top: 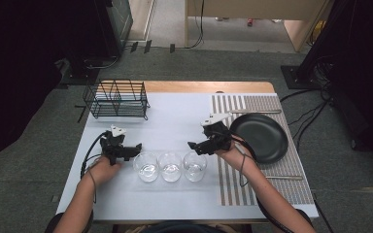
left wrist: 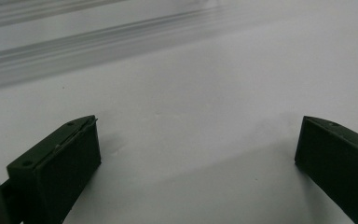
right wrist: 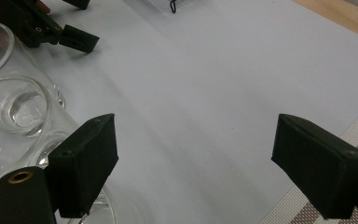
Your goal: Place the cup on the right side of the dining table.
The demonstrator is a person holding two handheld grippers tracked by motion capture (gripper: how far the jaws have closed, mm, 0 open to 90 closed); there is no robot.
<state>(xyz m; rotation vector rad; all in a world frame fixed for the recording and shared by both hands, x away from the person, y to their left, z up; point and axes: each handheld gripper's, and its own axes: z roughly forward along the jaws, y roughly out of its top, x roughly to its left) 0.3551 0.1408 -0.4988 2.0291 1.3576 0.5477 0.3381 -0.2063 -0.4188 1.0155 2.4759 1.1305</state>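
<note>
I have three clear glasses standing in a row on the white worktop, and I take the middle glass as my landmark. The left glass sits just beside it on one side, the right glass just beside it on the other, all upright and empty as far as I can see.

My left gripper lies low beyond the left glass, just off its far rim, its fingers spread with bare worktop between them, grasping nothing. My right gripper hovers above the far edge of the right glass, fingers parted and gripping nothing. In the right gripper view one finger stands over a glass rim; whether it touches the glass I cannot tell from that angle.

Further from the middle glass, on the right gripper's side, a black plate rests on a striped placemat. Well beyond the row, towards the far left corner, stands a black wire rack.
</note>
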